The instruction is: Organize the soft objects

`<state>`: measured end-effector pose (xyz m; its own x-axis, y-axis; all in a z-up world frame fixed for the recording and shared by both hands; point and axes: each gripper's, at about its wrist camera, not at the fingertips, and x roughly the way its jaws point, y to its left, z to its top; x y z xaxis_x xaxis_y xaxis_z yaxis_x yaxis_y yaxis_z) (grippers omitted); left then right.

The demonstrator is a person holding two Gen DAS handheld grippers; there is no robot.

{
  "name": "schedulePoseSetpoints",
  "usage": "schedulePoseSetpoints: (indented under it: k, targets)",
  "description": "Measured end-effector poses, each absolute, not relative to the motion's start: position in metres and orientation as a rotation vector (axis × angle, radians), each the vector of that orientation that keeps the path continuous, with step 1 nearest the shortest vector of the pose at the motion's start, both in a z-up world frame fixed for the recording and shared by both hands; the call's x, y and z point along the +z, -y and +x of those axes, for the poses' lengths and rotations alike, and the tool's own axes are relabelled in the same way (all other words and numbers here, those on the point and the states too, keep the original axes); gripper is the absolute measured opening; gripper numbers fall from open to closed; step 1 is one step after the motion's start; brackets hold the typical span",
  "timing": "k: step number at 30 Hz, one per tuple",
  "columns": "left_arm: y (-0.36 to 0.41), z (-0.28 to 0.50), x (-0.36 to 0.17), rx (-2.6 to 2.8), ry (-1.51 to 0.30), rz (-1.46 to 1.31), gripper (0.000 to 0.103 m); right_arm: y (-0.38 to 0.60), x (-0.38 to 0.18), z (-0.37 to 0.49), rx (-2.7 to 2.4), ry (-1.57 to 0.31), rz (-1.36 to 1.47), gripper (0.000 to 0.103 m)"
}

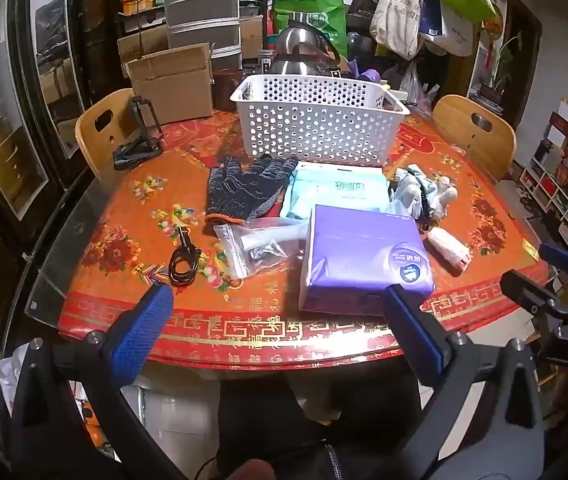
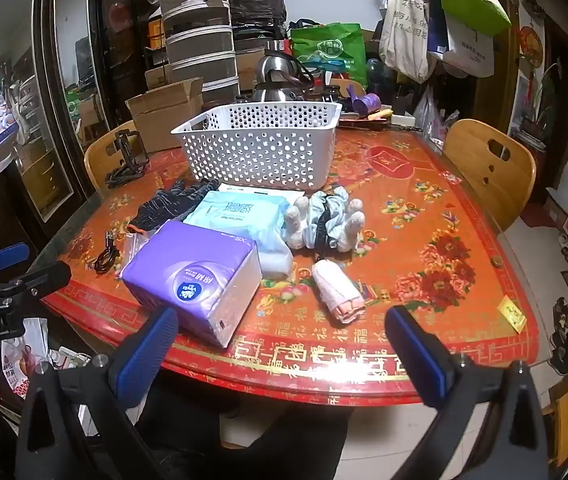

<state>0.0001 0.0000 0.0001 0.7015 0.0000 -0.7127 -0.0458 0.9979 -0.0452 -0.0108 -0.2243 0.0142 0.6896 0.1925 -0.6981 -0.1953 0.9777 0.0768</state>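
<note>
A white perforated basket (image 1: 315,124) (image 2: 260,148) stands at the far middle of the red table. In front of it lie a dark knit glove (image 1: 244,192) (image 2: 164,204), a light blue wipes pack (image 1: 339,192) (image 2: 236,216), a purple tissue pack (image 1: 363,260) (image 2: 196,276), a pale blue and white soft bundle (image 1: 419,192) (image 2: 323,220) and a rolled pink-white cloth (image 1: 449,250) (image 2: 335,290). My left gripper (image 1: 280,316) is open and empty, near the table's front edge before the tissue pack. My right gripper (image 2: 284,340) is open and empty, before the rolled cloth.
A clear zip bag (image 1: 256,244) and a black cable (image 1: 184,264) (image 2: 106,256) lie left of the tissue pack. A black stand (image 1: 140,136) (image 2: 128,160), a cardboard box (image 1: 172,80), a kettle (image 1: 303,48) and wooden chairs (image 2: 487,168) surround the table.
</note>
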Motion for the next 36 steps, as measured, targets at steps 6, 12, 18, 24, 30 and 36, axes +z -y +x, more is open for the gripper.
schedulePoseSetpoints:
  k: [6, 12, 18, 24, 30, 36]
  targets:
    - [0.0025, 0.0008, -0.0008, 0.038, -0.786, -0.045, 0.103, 0.2253, 0.0154, -0.0103, 0.217, -0.781, 0.0, 0.103]
    - [0.0047, -0.0002, 0.0004, 0.034, -0.78, -0.035, 0.103, 0.2259, 0.0164, -0.0108, 0.219, -0.78, 0.0, 0.103]
    - [0.0088, -0.0015, 0.0004, 0.031, -0.773, -0.036, 0.103, 0.2269, 0.0164, -0.0104, 0.219, -0.781, 0.004, 0.103]
    - [0.007, -0.0024, 0.0022, 0.026, -0.771, -0.044, 0.103, 0.2256, 0.0145, -0.0099, 0.222, -0.782, 0.004, 0.103]
    - [0.0044, -0.0038, 0.0042, 0.024, -0.77, -0.053, 0.103, 0.2268, 0.0159, -0.0098, 0.222, -0.784, 0.006, 0.103]
    - [0.0046, -0.0036, 0.0043, 0.023, -0.771, -0.052, 0.103, 0.2258, 0.015, -0.0098, 0.226, -0.786, 0.004, 0.103]
